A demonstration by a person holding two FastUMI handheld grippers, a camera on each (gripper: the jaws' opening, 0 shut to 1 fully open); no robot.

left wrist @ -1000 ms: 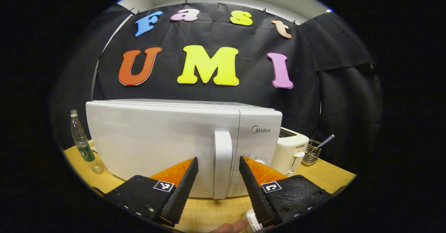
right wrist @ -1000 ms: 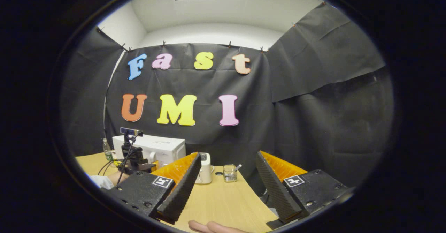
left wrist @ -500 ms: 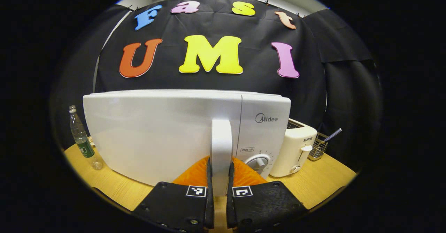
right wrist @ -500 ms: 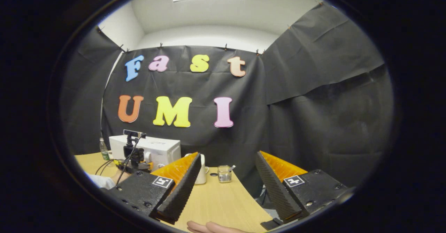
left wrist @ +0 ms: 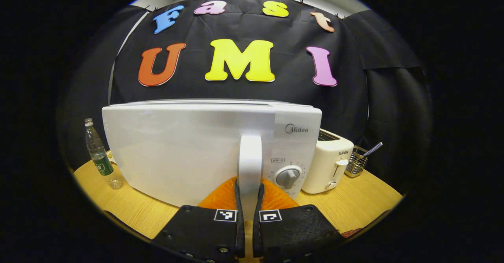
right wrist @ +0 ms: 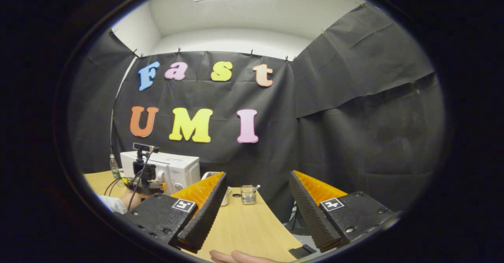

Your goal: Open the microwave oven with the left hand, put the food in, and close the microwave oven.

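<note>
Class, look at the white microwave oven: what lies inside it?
Its inside cannot be seen: the door of the microwave oven covers it. The left tongs are shut on the door's handle.

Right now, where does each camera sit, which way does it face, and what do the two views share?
Left gripper view: rides on the left hand-held gripper, close to the microwave, facing its front; its fingers clamp the door handle.
Right gripper view: rides on the right hand-held gripper, held open above the table, facing the booth wall; fingertips of a hand show at the bottom.
Shared: microwave, bottle, toaster.
</note>
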